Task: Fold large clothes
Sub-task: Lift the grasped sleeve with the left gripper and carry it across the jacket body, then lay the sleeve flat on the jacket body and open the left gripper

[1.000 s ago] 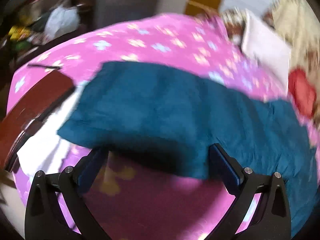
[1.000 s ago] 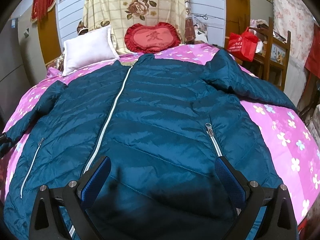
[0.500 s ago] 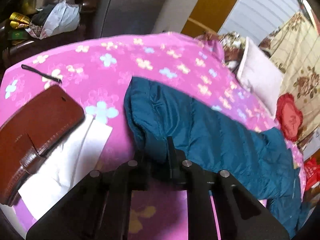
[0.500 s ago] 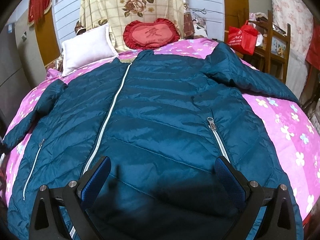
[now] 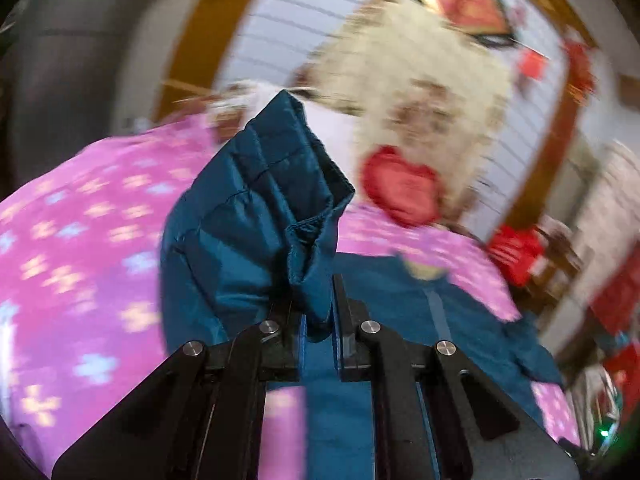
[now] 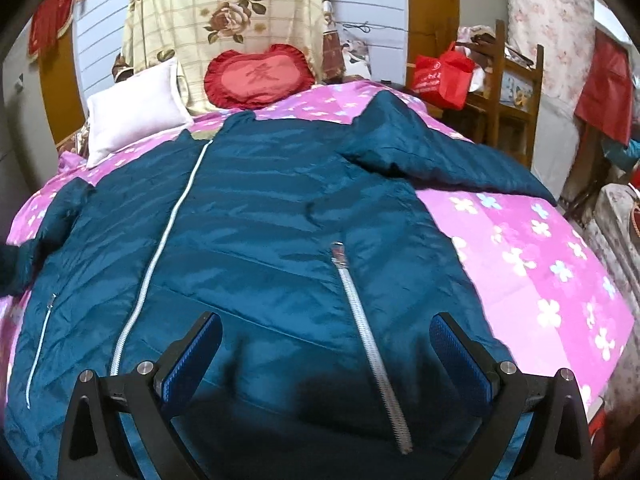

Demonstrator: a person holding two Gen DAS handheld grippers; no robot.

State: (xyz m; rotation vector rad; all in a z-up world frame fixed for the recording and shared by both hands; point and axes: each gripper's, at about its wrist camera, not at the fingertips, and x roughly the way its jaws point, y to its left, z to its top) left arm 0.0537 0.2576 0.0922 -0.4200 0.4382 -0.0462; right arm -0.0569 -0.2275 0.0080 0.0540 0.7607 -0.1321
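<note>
A large teal quilted jacket (image 6: 256, 220) lies front up on the pink flowered bedspread (image 6: 540, 256), with a white centre zip and two pocket zips. Its right sleeve (image 6: 448, 160) stretches toward the bed's right side. My left gripper (image 5: 318, 320) is shut on the cuff end of the left sleeve (image 5: 272, 200), which stands lifted above the bed. In the right wrist view, that sleeve (image 6: 48, 224) shows at the far left edge. My right gripper (image 6: 326, 350) is open above the jacket's lower hem, nothing between its fingers.
A white pillow (image 6: 136, 108), a red heart cushion (image 6: 258, 76) and a rose-patterned cloth (image 6: 224, 12) stand at the head of the bed. A wooden chair with a red bag (image 6: 444, 76) is beside the bed on the right.
My left gripper shut on the left sleeve's cuff, then lifted it off the bed while swinging toward the head of the bed. My right gripper moved slightly forward over the jacket, still open.
</note>
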